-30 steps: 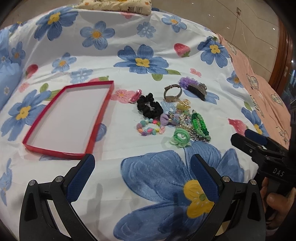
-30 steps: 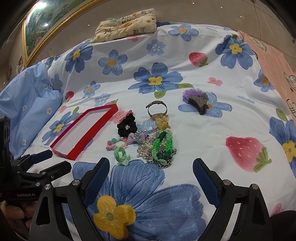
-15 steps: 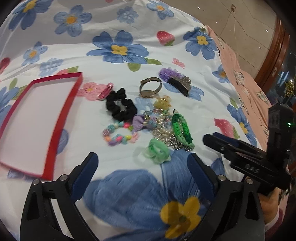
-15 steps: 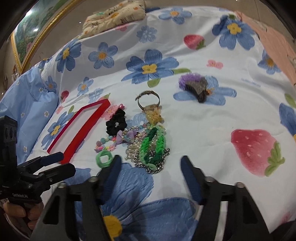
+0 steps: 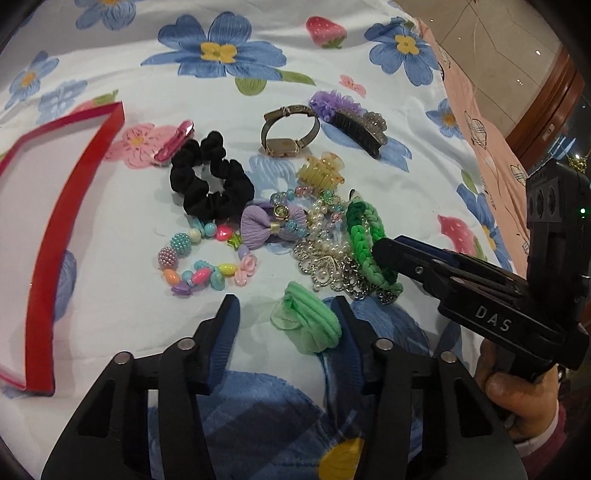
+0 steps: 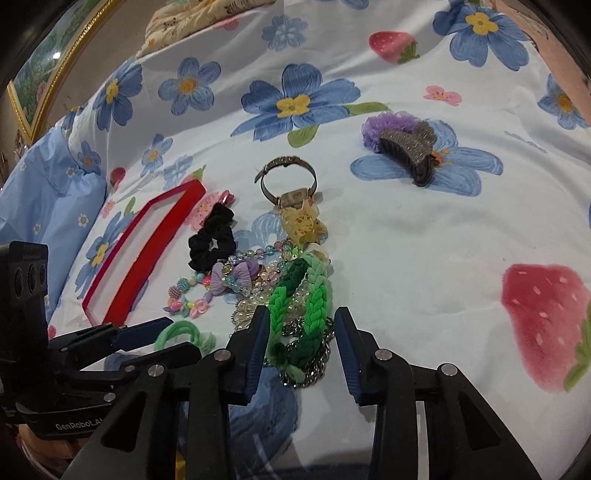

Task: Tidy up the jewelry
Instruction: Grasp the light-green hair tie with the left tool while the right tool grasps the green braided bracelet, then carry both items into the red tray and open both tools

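Note:
A pile of jewelry lies on the flowered bedsheet beside an empty red tray. My left gripper is open around a light green hair tie. My right gripper is open around a green braided bracelet and its chain; it also shows in the left wrist view. Also in the pile are a black scrunchie, a colourful bead bracelet, a purple bow, pearl strands, a yellow claw clip and a gold watch.
A dark comb clip with purple trim lies behind the pile. A pink clip lies near the tray's corner. A light blue pillow is at the left, a patterned cushion at the back, a peach cover at the right.
Both grippers have moved forward and down onto the pile and narrowed. The left one now straddles the green hair tie, the right one the green braided bracelet.

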A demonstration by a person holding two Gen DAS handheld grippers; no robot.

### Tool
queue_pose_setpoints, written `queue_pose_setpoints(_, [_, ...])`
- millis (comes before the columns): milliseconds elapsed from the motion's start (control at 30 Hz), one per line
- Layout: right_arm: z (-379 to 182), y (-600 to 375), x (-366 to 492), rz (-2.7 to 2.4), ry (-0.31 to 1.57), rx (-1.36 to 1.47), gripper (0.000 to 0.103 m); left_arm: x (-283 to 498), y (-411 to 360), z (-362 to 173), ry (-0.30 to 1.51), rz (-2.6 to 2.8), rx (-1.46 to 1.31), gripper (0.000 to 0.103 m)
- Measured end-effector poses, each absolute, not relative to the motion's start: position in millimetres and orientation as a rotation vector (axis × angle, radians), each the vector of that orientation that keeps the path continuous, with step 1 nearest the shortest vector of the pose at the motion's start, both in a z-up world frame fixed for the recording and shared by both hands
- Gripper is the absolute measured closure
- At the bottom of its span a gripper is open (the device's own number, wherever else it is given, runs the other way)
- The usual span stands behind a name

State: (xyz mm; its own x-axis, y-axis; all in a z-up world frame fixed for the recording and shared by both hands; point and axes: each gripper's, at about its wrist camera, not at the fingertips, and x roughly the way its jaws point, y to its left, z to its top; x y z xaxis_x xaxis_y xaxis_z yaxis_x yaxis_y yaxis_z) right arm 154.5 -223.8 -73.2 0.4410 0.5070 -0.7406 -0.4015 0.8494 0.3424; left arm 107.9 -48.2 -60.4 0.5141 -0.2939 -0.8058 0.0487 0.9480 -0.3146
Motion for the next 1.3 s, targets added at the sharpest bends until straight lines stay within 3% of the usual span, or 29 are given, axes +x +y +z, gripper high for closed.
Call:
queue_pose_setpoints(167, [-77, -219, 159, 0.563, 0.975, 0.099, 0.077, 113, -50, -63, 1.037, -0.257, -0.273, 0.083])
queue_pose_setpoints(233, [-78, -218, 161, 0.560, 0.985, 0.092, 0.091, 114, -51, -63, 1.043, -0.268, -0.261, 0.088])
queue_pose_setpoints(267, [-78, -219, 161, 0.562, 0.988, 0.097, 0.091, 114, -51, -63, 1.045, -0.276, -0.261, 0.093])
queue_pose_setpoints(767, [-36, -211, 147, 0.620, 0.899, 0.125, 0.093, 87, -11, -33, 0.977, -0.250, -0.311, 0.095])
queue_pose_setpoints(1300, [-15, -99, 143, 0.855, 0.885, 0.113, 0.093, 69, 103, -10, 0.875, -0.040, -0.402, 0.095])
